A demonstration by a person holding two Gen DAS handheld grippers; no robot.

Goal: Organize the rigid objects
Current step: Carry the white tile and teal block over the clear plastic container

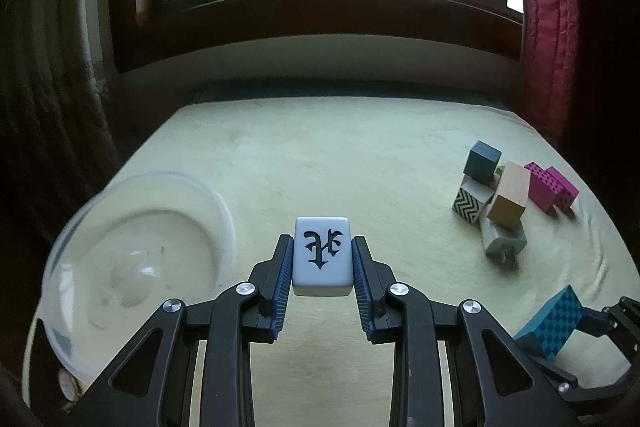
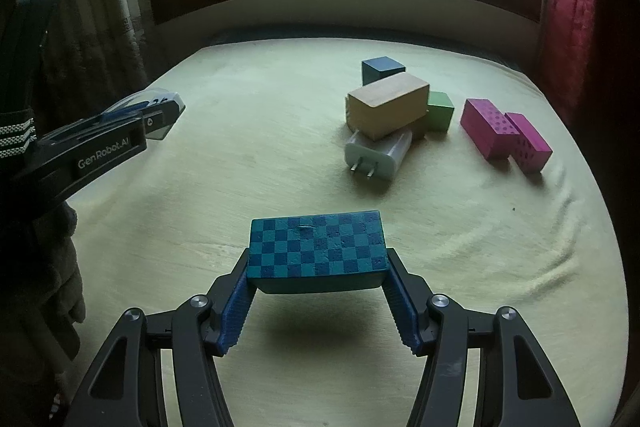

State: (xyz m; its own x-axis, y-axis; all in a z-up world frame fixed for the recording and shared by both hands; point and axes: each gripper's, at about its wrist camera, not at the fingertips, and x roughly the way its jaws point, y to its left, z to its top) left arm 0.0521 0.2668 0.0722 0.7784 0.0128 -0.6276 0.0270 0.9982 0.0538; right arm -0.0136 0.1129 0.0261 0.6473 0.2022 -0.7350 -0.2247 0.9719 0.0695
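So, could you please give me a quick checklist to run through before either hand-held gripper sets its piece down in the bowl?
1. Left hand-held gripper clamps the mahjong tile squarely: ok.
2. Right hand-held gripper holds the checkered block by both ends: ok.
3. Clear bowl within view, left of the tile: ok.
4. Bowl holds nothing in the way: cannot tell, it is blurred.
5. Checkered block lifted off the cloth, shadow beneath: ok.
6. Remaining pile, with charger plug, undisturbed and apart from both grippers: ok.
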